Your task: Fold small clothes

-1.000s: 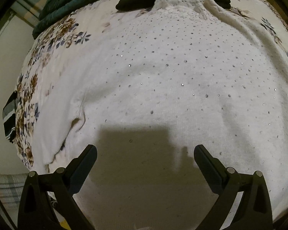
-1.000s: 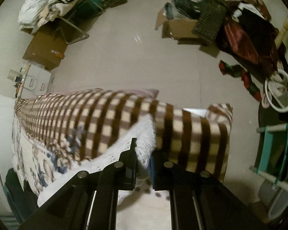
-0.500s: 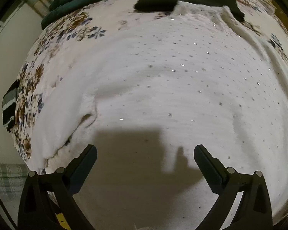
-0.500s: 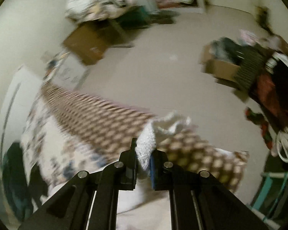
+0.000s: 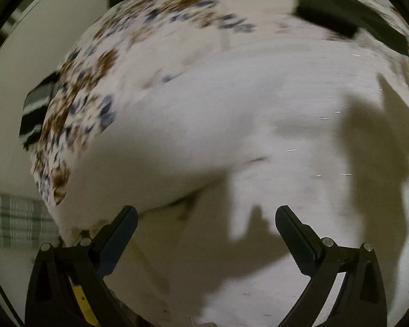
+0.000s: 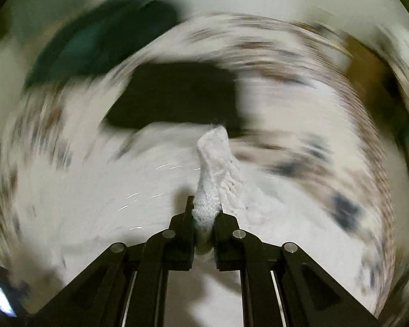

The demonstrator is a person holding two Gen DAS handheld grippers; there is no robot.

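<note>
A white knitted sweater (image 5: 231, 125) with small shiny studs lies spread on a floral bedsheet (image 5: 101, 62). My left gripper (image 5: 205, 223) is open and empty, hovering just above the sweater's near left part, where a sleeve lies folded. My right gripper (image 6: 205, 212) is shut on a bunched white sleeve end of the sweater (image 6: 212, 169) and holds it up over the sweater body (image 6: 95, 190). The right wrist view is heavily blurred by motion.
A folded black garment (image 5: 349, 19) lies on the sheet beyond the sweater; it also shows in the right wrist view (image 6: 177, 95). A dark green blanket (image 6: 95, 43) lies at the far side. A black-and-white striped cloth (image 5: 32, 111) hangs at the bed's left edge.
My right gripper has swung round with the sleeve, from facing the room floor to facing the bed and sweater. My left gripper has shifted left over the sweater; the view is now blurred.
</note>
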